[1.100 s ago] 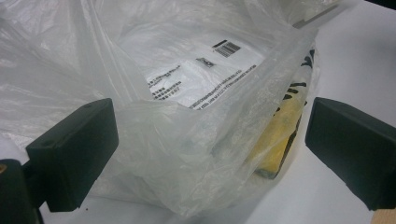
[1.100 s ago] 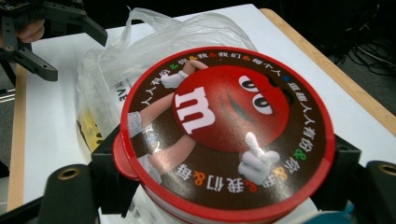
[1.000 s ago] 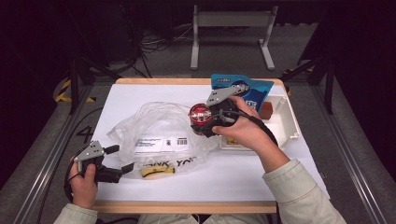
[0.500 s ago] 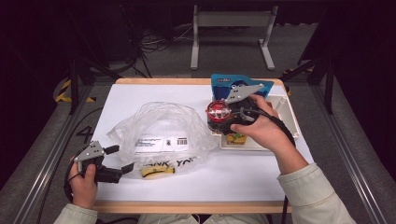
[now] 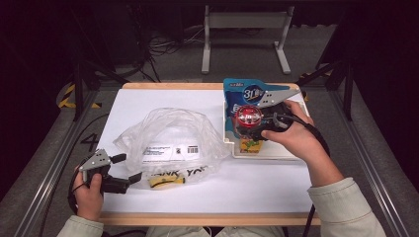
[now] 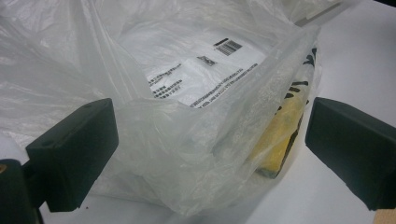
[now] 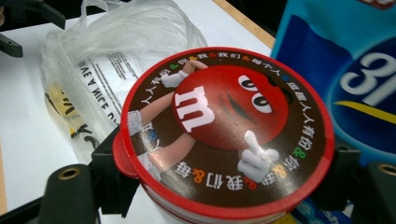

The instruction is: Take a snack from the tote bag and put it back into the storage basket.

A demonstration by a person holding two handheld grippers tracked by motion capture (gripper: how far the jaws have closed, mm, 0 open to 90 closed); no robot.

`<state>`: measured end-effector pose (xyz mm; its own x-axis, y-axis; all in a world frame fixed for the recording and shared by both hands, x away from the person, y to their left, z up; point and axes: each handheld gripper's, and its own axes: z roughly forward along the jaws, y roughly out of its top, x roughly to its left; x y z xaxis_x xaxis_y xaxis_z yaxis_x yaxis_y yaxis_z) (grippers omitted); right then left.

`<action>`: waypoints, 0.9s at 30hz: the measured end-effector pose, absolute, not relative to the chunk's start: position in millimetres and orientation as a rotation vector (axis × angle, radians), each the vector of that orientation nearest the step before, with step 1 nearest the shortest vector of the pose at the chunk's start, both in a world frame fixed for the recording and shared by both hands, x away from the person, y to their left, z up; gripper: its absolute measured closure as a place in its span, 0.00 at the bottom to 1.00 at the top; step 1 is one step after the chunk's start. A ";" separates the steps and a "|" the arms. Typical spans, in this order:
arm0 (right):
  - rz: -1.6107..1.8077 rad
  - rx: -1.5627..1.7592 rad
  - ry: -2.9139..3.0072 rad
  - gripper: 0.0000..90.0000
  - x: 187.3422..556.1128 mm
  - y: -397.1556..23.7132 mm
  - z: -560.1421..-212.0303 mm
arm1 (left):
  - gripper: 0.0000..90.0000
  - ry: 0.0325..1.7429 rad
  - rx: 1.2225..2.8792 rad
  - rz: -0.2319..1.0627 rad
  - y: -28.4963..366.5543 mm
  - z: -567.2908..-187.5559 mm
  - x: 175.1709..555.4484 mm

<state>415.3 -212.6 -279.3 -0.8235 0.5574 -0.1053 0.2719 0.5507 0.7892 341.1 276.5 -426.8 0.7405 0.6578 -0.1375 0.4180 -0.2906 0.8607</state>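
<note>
Currently the round red-lidded candy tub [image 5: 247, 117] sits right of centre in the high view, clamped between the jaws of the right tongs [image 5: 251, 124], which stand wide around its body; in the right gripper view the lid [image 7: 227, 132] fills the middle, a jaw pressing each side. Tub hangs over the white tray [image 5: 276, 152] at the bench's right side, just above a yellow-green packet [image 5: 250, 145] lying in it. A blue pouch [image 5: 247, 93] stands directly behind, toward upper right. Clear plastic bag [image 5: 170, 143] lies mid-bench, well apart from the tub. Left tongs [image 5: 127, 168], lower left, jaws spread wide, gripping nothing; the bag's edge [image 6: 196, 154] lies between them, untouched.
</note>
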 end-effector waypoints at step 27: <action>1.099 0.831 2.380 0.29 413.8 -282.0 -283.9 | 0.04 0.828 1.925 0.298 276.0 -426.9 341.0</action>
<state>413.8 -282.0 -283.9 -0.7484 0.6560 -0.0978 0.3509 0.5168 0.7808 341.0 276.0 -426.9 0.7374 0.6609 -0.1395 0.4199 -0.2867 0.8611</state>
